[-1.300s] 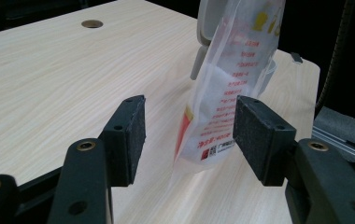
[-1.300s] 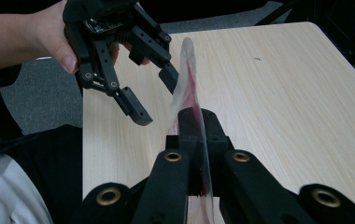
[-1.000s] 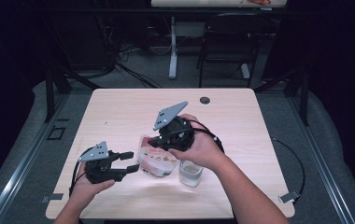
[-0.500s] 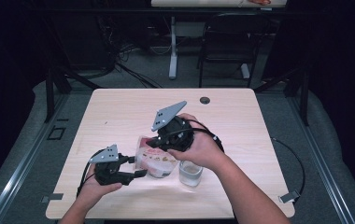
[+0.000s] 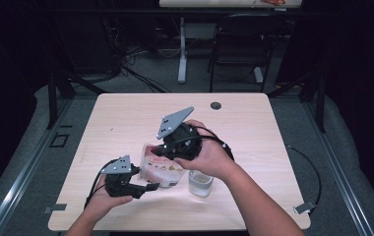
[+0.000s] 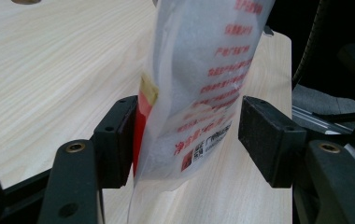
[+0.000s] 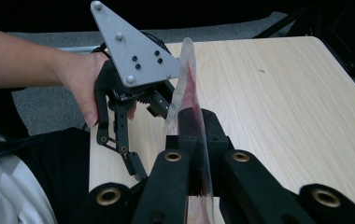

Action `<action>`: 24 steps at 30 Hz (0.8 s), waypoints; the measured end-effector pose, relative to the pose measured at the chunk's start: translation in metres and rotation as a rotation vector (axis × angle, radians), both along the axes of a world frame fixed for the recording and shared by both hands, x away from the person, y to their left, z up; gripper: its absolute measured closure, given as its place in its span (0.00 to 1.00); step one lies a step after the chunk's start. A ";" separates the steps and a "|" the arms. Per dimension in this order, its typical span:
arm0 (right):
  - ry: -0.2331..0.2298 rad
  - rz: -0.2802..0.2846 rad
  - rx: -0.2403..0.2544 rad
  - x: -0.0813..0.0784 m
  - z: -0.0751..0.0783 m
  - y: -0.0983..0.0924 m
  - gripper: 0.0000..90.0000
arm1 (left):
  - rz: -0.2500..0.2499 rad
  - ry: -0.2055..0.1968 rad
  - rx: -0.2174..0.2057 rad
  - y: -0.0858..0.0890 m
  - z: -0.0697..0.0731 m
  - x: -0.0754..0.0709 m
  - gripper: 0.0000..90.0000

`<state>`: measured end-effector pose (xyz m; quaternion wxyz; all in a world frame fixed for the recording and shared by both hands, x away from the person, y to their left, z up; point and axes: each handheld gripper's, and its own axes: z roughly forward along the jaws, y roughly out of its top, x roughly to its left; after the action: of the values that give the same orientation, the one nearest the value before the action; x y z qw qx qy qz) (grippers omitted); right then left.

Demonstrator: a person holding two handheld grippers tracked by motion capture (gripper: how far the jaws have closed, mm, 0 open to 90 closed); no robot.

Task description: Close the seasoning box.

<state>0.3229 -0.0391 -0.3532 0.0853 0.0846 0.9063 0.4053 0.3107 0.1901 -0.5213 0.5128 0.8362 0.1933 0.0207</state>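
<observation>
R gripper (image 7: 192, 140) clamped on bag (image 6: 199, 79); L gripper (image 6: 189, 140) apart; wood table (image 5: 273, 128), dark room.

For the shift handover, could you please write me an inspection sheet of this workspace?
Surface: light wooden table, dark grommet at far edge.
Job's things: clear printed bag held upright; plastic cup beside it.
Clutter: nothing seen.
Grippers: right gripper shut on the bag's edge; left gripper open, bag between its jaws.
Cables: black cable off the table's right side.
Surroundings: dark room, chair behind.
</observation>
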 end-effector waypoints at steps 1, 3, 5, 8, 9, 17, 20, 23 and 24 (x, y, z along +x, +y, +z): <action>0.001 -0.002 0.004 -0.001 0.000 0.001 1.00 | 0.000 0.002 0.005 0.000 0.000 0.000 0.44; 0.001 0.003 0.000 -0.001 0.000 0.001 1.00 | -0.004 0.003 0.010 -0.001 -0.001 0.000 0.43; -0.002 0.004 0.000 -0.001 0.000 0.002 1.00 | -0.006 0.008 0.013 -0.001 -0.002 0.000 0.43; -0.001 0.007 0.004 -0.002 0.001 0.003 1.00 | -0.007 0.009 0.010 -0.002 -0.003 0.000 0.43; -0.001 0.009 0.001 -0.002 0.001 0.004 1.00 | -0.008 0.009 0.011 -0.002 -0.003 0.000 0.43; -0.007 0.014 0.006 -0.003 0.002 0.005 1.00 | -0.018 0.005 0.030 -0.005 -0.005 0.000 0.43; -0.008 0.017 0.002 -0.003 0.002 0.005 1.00 | -0.026 0.006 0.036 -0.005 -0.005 -0.001 0.45; -0.008 0.020 0.000 -0.004 0.002 0.005 1.00 | -0.022 0.002 0.047 -0.005 -0.005 -0.001 0.47; -0.008 0.019 -0.001 -0.004 0.002 0.005 1.00 | -0.017 0.000 0.048 -0.005 -0.005 -0.002 0.48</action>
<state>0.3192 -0.0336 -0.3515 0.0848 0.0742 0.9068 0.4061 0.3091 0.1848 -0.5267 0.4925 0.8500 0.1858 0.0209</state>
